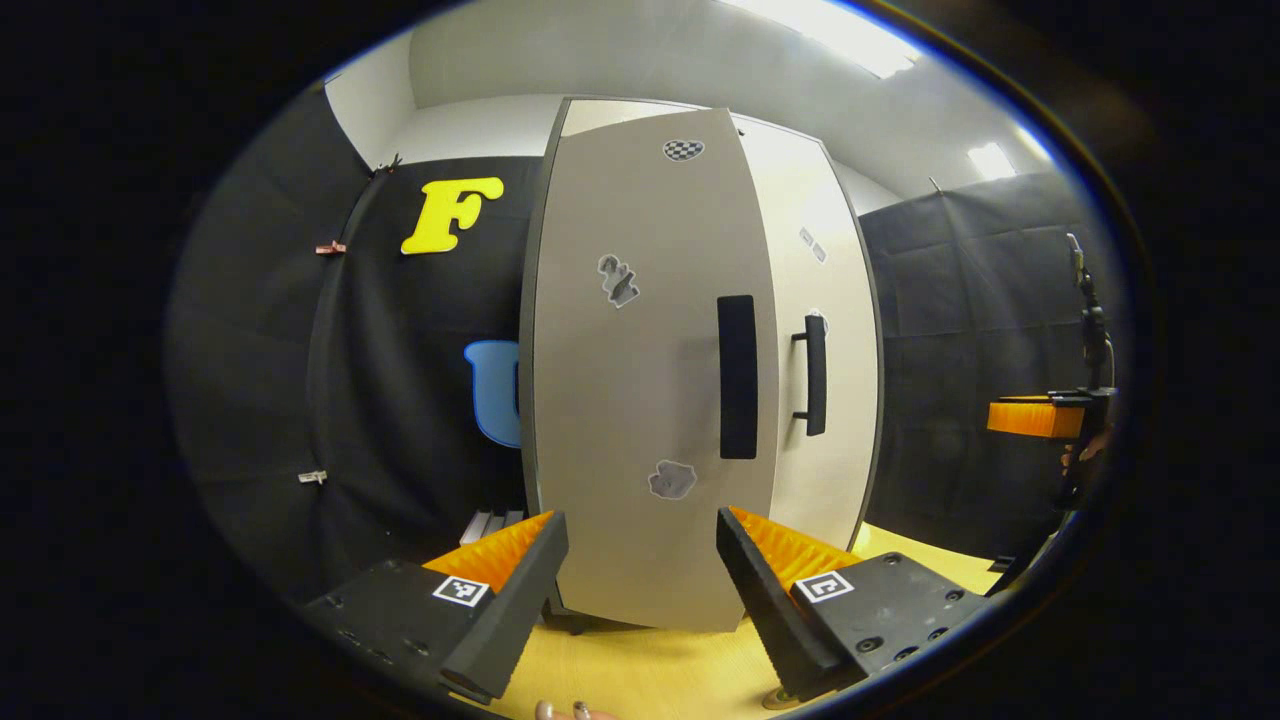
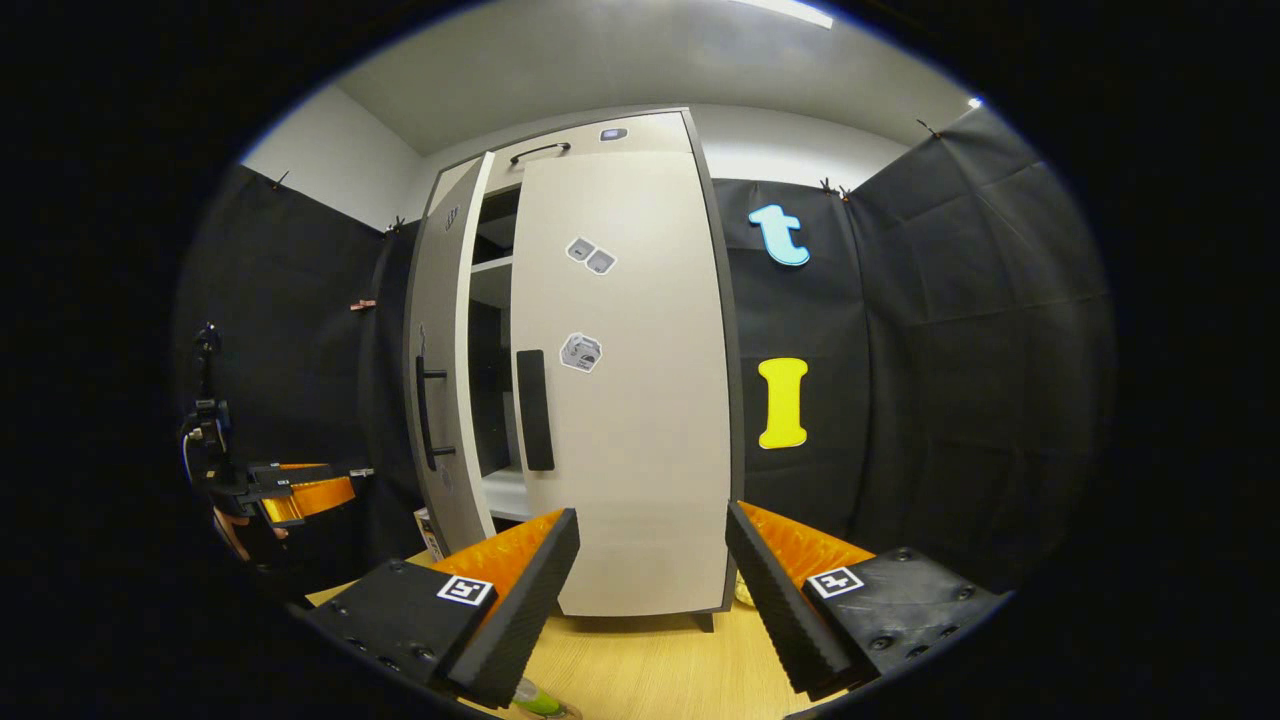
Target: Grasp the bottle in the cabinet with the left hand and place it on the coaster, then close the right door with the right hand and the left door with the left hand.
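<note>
— Left claw [image 1: 640, 520] was spread wide with nothing between its fingers. It was aimed square at the left door [image 1: 640, 400], just ahead of it over the tabletop [image 1: 650, 670].
— And the other one?
— Right claw [image 2: 652, 512] was open and empty too, facing the right door [image 2: 630, 400], which looked shut flush with the cabinet [image 2: 600, 130]. The left door hung ajar, with shelves showing through the gap.
— So where was the bottle?
— A green, clear thing sat on the tabletop, low beneath the right claw. I took it for the bottle [image 2: 538, 702], though I couldn't tell whether it stood on the coaster.
— Then only the last step was left?
— I judged so. The left claw needed to press the door's face near the handle [image 1: 737, 375] and swing it to.
— Anything readable?
— No. Square coded tags on the claws and small stickers [image 1: 618, 280] on the doors, but no words I could make out.
</note>
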A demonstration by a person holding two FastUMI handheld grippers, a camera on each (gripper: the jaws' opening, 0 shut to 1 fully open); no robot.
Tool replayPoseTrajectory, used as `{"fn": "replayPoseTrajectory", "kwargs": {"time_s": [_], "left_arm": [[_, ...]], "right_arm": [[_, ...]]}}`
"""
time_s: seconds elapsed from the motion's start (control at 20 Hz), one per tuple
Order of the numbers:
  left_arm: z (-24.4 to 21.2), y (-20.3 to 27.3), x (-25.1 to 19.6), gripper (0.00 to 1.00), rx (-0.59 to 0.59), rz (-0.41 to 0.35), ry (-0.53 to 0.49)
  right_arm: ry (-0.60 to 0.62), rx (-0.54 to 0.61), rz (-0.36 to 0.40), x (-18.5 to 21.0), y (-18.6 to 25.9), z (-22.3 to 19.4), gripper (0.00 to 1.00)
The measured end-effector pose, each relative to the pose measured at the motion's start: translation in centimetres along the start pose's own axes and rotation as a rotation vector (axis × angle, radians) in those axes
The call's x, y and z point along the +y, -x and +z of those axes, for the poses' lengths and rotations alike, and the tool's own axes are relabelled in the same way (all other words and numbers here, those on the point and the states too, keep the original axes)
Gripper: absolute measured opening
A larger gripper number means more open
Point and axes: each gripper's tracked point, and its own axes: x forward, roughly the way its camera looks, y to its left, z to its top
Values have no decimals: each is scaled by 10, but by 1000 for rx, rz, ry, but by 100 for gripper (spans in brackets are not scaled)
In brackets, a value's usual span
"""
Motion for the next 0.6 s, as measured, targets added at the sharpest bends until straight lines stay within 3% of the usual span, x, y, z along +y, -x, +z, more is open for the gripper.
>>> {"fn": "replayPoseTrajectory", "kwargs": {"time_s": [0.6], "left_arm": [[5, -2, 5, 96, -55, 49, -24]], "right_arm": [[5, 1, -16, 5, 8, 3, 98]]}}
